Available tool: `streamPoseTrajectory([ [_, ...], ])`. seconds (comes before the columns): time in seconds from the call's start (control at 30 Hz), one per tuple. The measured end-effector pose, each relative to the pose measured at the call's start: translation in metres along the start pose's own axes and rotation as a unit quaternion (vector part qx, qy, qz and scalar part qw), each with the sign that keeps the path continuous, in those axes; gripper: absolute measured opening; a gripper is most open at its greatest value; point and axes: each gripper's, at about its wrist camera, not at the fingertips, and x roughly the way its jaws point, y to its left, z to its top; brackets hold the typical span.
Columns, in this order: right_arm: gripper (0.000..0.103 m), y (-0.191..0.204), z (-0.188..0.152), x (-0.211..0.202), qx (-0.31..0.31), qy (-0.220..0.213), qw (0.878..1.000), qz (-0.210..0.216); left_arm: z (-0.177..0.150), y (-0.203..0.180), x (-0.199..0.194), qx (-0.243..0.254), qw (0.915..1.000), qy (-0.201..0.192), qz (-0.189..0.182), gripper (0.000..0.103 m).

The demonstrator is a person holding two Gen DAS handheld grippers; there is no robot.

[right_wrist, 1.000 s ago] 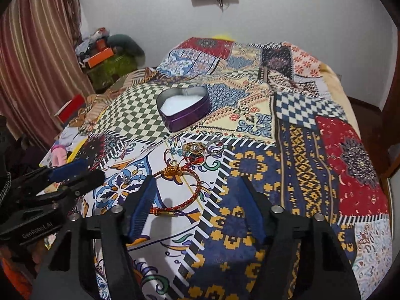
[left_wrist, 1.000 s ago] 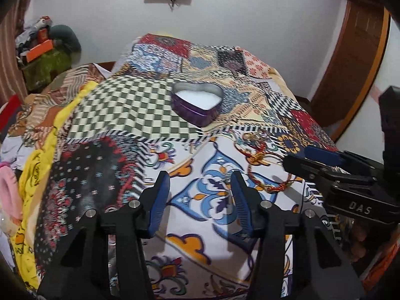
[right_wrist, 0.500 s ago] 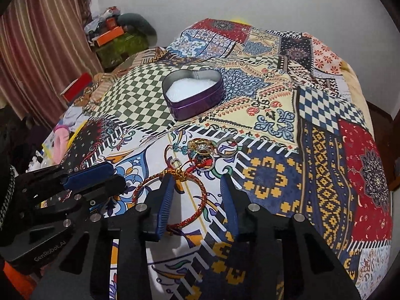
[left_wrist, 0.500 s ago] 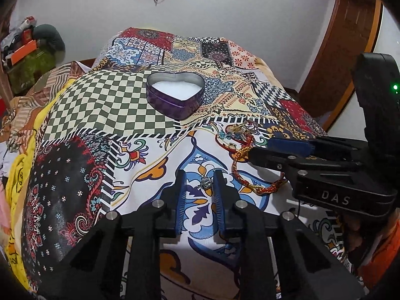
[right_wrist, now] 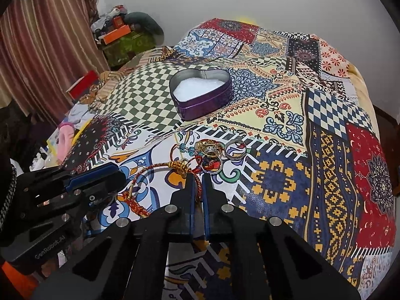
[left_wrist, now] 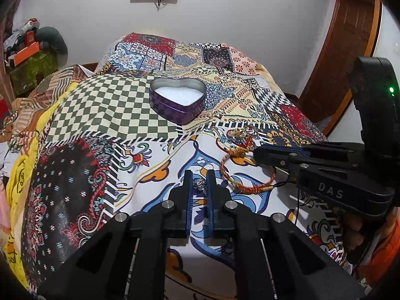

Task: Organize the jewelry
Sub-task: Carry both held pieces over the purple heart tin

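Left wrist view: the heart tin (left_wrist: 178, 100) is sitting on the bed (left_wrist: 105, 110), holding white filling. The left gripper (left_wrist: 199, 180) jaws are pinching a small silver ring (left_wrist: 199, 183).

Right wrist view: the right gripper (right_wrist: 196, 180) jaws are squeezing the red bracelet (right_wrist: 150, 172); its near side is hiding behind the left one.

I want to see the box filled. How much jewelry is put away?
None: the purple heart-shaped tin holds only white padding. The left gripper pinches a small silver ring; the right gripper pinches the red-gold cord bracelet. The gold and silver rings wait on the quilt.

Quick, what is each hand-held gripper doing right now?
Left hand-held gripper: closed on a small silver beaded ring.
Right hand-held gripper: closed on the red-and-gold braided cord bracelet.
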Motion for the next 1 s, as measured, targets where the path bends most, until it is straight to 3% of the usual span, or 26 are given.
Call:
streamPoseTrajectory([
  [0.57,0.003,0.008,0.011,-0.054,0.012,-0.069,0.997,-0.017,0.024,0.000,-0.050,0.006,0.9978,-0.066,0.011,0.008],
  [1.0,0.003,0.004,0.054,-0.063,0.008,-0.118,0.993,-0.023,0.057,0.005,-0.058,0.029,0.9936,-0.105,0.030,0.008],
])
